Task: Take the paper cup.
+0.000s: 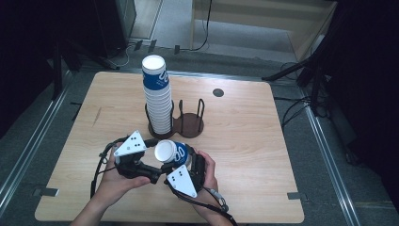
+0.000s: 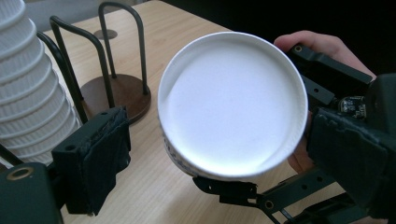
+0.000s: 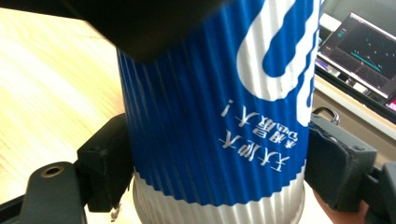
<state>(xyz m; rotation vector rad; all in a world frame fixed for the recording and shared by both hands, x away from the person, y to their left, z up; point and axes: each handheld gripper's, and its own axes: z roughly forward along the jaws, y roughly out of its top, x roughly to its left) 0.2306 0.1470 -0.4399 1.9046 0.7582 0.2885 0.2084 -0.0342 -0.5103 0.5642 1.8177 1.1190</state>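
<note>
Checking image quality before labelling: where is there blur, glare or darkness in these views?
High view: surroundings dark, table evenly lit. Left gripper view: cup base glares white, stack soft. Right gripper view: the cup's top edge and monitor blurred.

- Light wooden table [image 1: 244, 136] is carrying a dark two-ring cup holder [image 1: 189, 126].
- Stack of cups [image 1: 157, 101] is standing in the holder's left ring.
- Round dark grommet [image 1: 218, 92] is sitting near the far edge.

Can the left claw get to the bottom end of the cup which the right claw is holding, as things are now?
Probably yes. The left claw stands open facing the white base of the cup, with nothing between them. The right claw grips the cup's blue sleeve, leaving that end free.
</note>
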